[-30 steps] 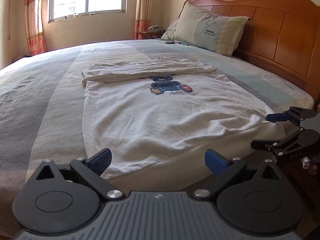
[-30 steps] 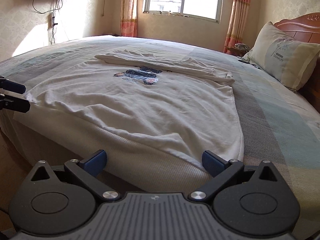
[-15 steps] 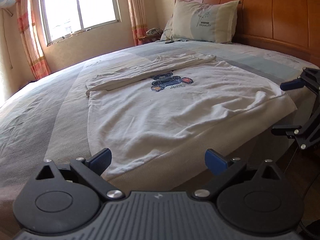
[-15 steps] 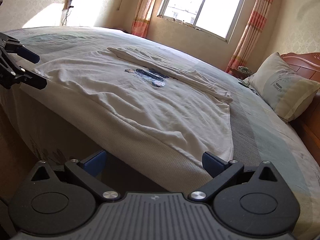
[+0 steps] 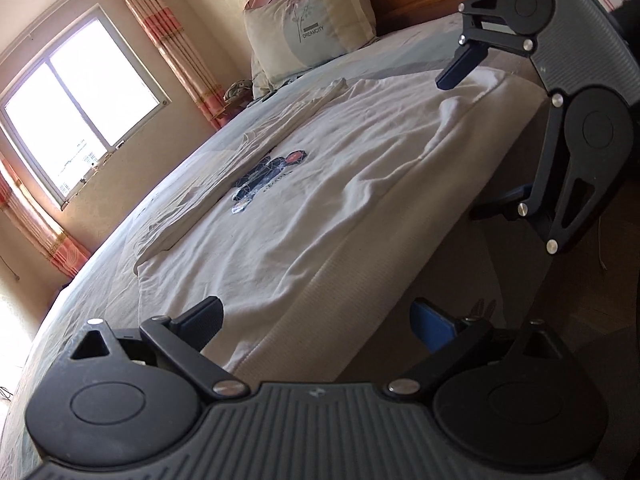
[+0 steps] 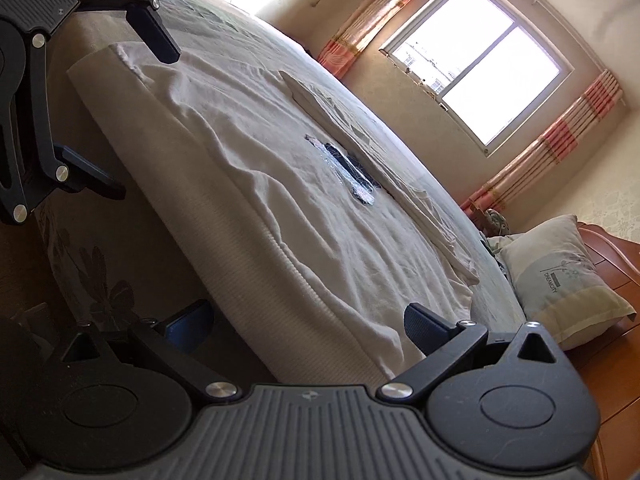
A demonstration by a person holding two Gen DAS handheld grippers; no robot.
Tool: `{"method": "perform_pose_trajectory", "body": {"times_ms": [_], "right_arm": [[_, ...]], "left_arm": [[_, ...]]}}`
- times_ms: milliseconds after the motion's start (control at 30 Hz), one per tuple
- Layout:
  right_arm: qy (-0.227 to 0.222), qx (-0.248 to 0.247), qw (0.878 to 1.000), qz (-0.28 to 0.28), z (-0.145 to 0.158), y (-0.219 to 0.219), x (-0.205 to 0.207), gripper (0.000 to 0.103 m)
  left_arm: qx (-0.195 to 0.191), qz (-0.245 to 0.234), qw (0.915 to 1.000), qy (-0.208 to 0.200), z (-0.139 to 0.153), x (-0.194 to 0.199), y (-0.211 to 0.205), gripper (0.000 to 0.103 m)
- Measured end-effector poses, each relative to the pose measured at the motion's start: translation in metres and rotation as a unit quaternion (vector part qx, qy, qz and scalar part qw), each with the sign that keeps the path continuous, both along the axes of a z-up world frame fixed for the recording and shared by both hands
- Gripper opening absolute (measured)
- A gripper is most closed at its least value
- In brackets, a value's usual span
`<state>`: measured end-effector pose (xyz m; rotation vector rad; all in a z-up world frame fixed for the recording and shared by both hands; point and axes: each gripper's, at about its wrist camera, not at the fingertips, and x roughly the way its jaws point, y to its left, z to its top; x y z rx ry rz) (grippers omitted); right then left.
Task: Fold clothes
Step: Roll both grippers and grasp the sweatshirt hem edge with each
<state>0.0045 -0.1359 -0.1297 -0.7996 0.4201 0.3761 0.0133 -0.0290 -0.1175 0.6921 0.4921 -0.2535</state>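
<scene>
Both of our tongs have rolled sideways and dropped to the near hem of the white shirt on the bed, left tongs and right tongs apart, only the far edge folded.

Both wrist views tilted, low, close at bed edge; share shirt, window.

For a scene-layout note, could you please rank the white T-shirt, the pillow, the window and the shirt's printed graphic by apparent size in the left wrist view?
Largest to smallest as they appear:
1. white T-shirt
2. window and pillow, which look alike in area, and the window is farther away, so I won't rank them
3. printed graphic
</scene>
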Motion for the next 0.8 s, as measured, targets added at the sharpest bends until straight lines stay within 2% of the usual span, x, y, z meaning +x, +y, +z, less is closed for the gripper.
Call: {"method": "perform_pose_trajectory", "body": {"times_ms": [200, 367, 633, 800], "right_arm": [[0.030, 0.044, 0.998, -0.014, 0.014, -0.004, 0.006, 0.103], [0.027, 0.070, 0.997, -0.016, 0.022, -0.004, 0.004, 0.103], [0.024, 0.076, 0.997, -0.016, 0.025, -0.003, -0.001, 0.103], [0.037, 0.066, 0.997, -0.006, 0.019, -0.005, -0.006, 0.103]], "left_arm": [[0.005, -0.018, 0.9998, -0.004, -0.001, 0.000, -0.004, 0.099], [0.006, -0.031, 0.9995, -0.011, 0.000, 0.002, -0.008, 0.099], [0.014, -0.037, 0.9992, -0.001, -0.007, 0.011, -0.015, 0.099], [0.019, -0.053, 0.9984, 0.002, -0.015, 0.007, -0.017, 0.099]]}}
